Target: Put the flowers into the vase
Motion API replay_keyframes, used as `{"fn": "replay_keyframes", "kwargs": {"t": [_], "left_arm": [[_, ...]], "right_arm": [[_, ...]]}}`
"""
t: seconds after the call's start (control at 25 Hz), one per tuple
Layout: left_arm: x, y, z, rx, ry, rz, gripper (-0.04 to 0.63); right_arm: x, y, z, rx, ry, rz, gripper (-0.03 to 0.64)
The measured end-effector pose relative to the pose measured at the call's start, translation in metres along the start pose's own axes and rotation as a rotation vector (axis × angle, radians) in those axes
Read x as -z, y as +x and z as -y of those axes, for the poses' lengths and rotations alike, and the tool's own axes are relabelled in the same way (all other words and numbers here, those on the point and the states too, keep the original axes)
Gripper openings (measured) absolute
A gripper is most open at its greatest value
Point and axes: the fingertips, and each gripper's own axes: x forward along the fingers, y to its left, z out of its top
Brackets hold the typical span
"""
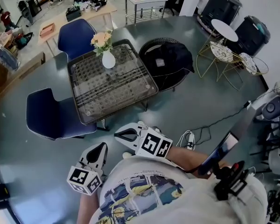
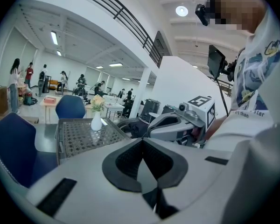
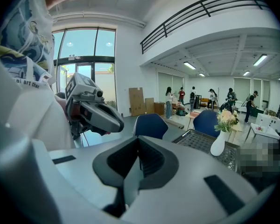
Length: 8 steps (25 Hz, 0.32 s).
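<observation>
A white vase point(image 1: 108, 59) holding pale peach flowers point(image 1: 101, 39) stands at the far edge of a square mesh-topped table point(image 1: 126, 94). Both grippers hover close to the person's body, well short of the table. My left gripper point(image 1: 101, 147) is shut and empty, and so is my right gripper point(image 1: 118, 135). In the left gripper view the vase point(image 2: 96, 123) and flowers point(image 2: 98, 103) appear far off beyond the closed left gripper point(image 2: 142, 141), with the right gripper point(image 2: 175, 125) alongside. The right gripper view shows the vase point(image 3: 218, 144) and flowers point(image 3: 225, 120) past its closed jaws.
Two blue chairs point(image 1: 76, 36) point(image 1: 53, 116) stand at the table's far and left sides. A black round chair with dark cloth point(image 1: 168, 59) sits to its right. A cable and power strip point(image 1: 189, 139) lie on the floor. A white round table point(image 1: 224, 30) and wire chairs stand at right.
</observation>
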Motion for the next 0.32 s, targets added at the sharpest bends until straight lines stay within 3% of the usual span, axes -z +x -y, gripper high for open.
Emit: {"fn": "replay_keyframes", "kwargs": {"t": [0.32], "left_arm": [[-0.008, 0.013, 0.018, -0.003, -0.002, -0.015, 0.009]], "right_arm": [[0.003, -0.023, 0.008, -0.001, 0.012, 0.002, 0.011]]}}
